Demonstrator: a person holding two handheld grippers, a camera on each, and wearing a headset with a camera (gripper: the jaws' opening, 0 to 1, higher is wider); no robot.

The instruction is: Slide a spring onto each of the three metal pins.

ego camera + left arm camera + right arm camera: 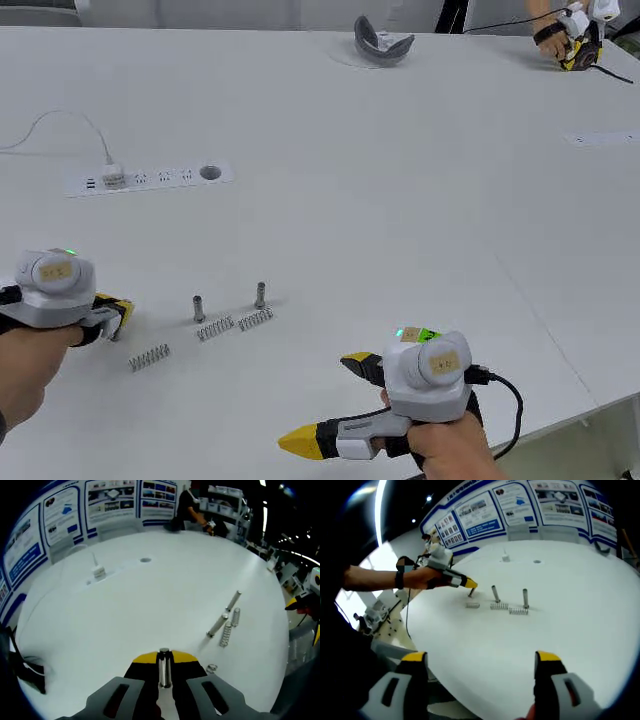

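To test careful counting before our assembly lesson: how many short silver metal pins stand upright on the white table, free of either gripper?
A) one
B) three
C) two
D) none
C: two short silver metal pins stand upright on the white table, and the left gripper is shut on the third pin.

Bare counter [420,220] is noted from 12 to 4 o'clock of the two upright pins [260,294], so wide passage is left there. At 6 to 7 o'clock a low approach is narrowed by three springs [215,327] lying just beside the pins. The 9 o'clock side is blocked by the left hand-held gripper [118,318], clamped on a third pin [163,672]. The right hand-held gripper [322,400], jaws spread, is seen at 5 o'clock, well apart. A power strip [150,178] and cable [60,120] are recorded at 11 o'clock, well apart.
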